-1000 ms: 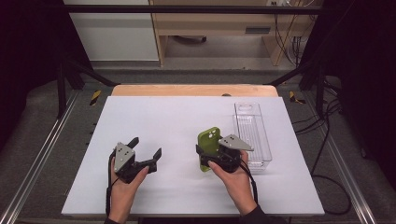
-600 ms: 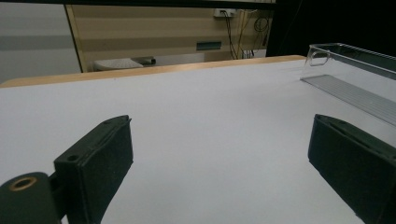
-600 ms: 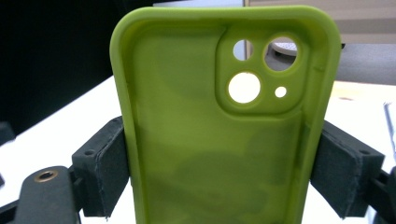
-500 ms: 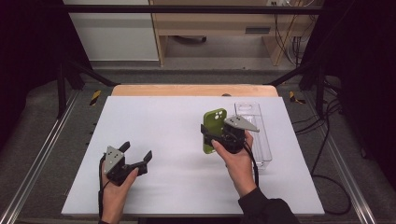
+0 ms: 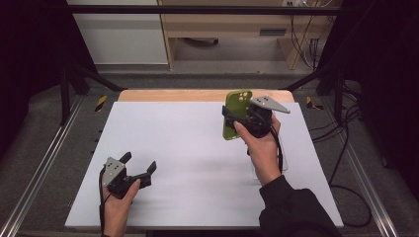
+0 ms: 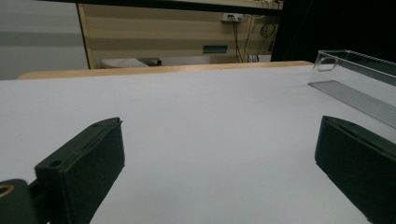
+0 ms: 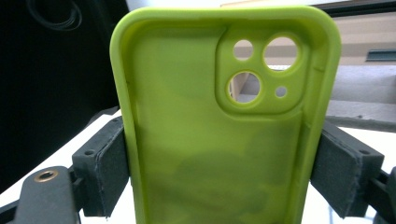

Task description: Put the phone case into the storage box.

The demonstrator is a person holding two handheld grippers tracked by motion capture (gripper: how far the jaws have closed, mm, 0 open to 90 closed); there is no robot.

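Holding the green phone case (image 5: 236, 114) upright, your right claw (image 5: 240, 120) has its jaws pressed against the case's two long edges; in the right gripper view the case (image 7: 224, 140) stands with its hollow inside facing the camera, the lens cut-outs at the top, and a pad (image 7: 106, 168) tight against each side. It hangs in the air above the far right part of the counter (image 5: 197, 143), well clear of the surface, so by my reading you are in the carry step, with the case picked up and not yet set anywhere. The clear plastic tray (image 6: 359, 79) lies on the counter just to the right of the case, mostly hidden under your right forearm in the high view, and it looks the likely place to put the case: the next move would call for tipping the case flat, lining it up with the tray's long side, and lowering it before you let the jaws part. Your left claw (image 5: 139, 167) rests low over the near left part of the counter, far from the case, its jaws spread wide with nothing between them. The counter is a plain white sheet over a wooden top, and beyond the case stand a pale wooden cabinet (image 5: 232, 34) and dark frame posts on a grey floor.
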